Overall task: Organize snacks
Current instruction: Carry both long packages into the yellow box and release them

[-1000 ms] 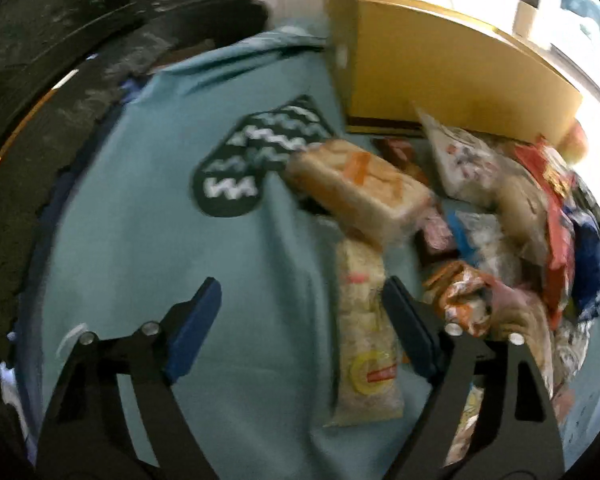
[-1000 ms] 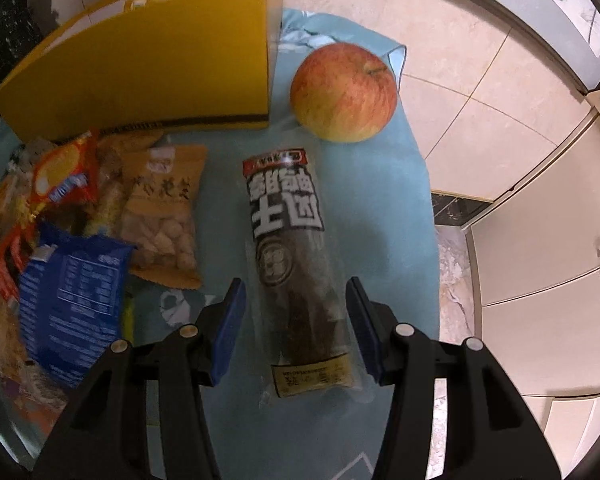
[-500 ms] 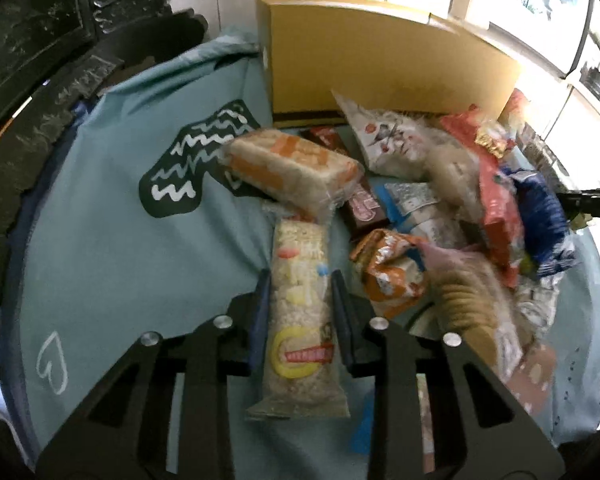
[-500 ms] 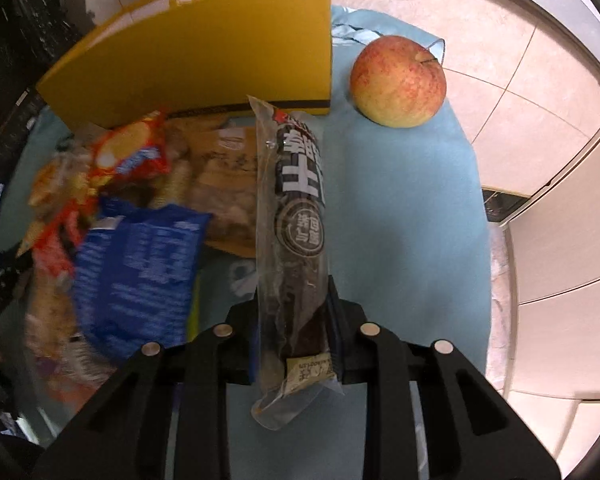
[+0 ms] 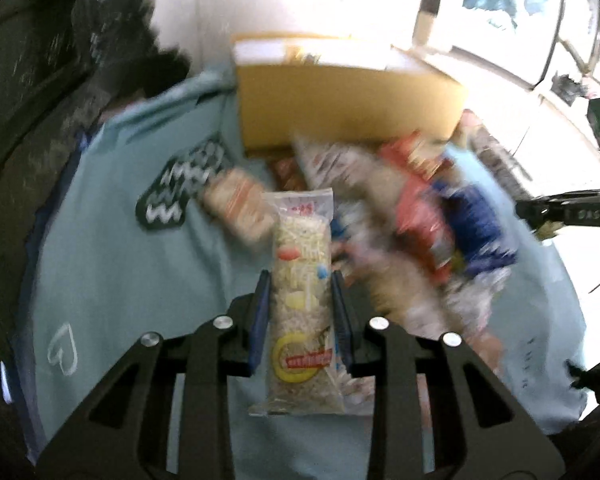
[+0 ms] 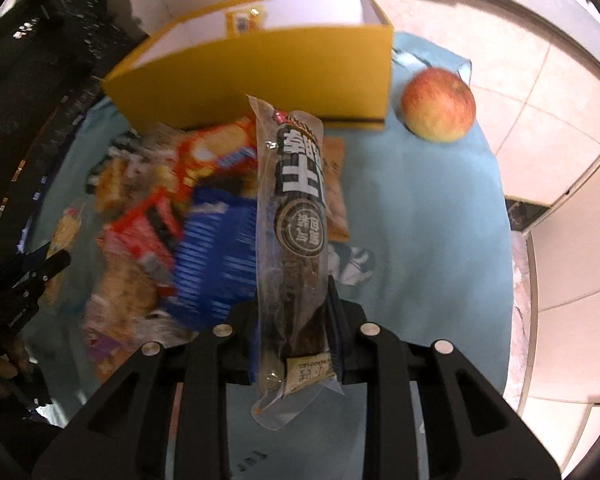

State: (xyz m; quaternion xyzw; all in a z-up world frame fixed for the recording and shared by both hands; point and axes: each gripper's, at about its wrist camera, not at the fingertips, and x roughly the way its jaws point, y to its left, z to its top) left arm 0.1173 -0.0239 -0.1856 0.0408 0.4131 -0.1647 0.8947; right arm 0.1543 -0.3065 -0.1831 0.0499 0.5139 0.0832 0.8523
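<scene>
one apple, right view only

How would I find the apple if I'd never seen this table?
Find the big yellow box on the blue cloth. Beside its right corner, apart from the snack pile, sits the apple. It is round, red-yellow and the only thing unwrapped.
</scene>
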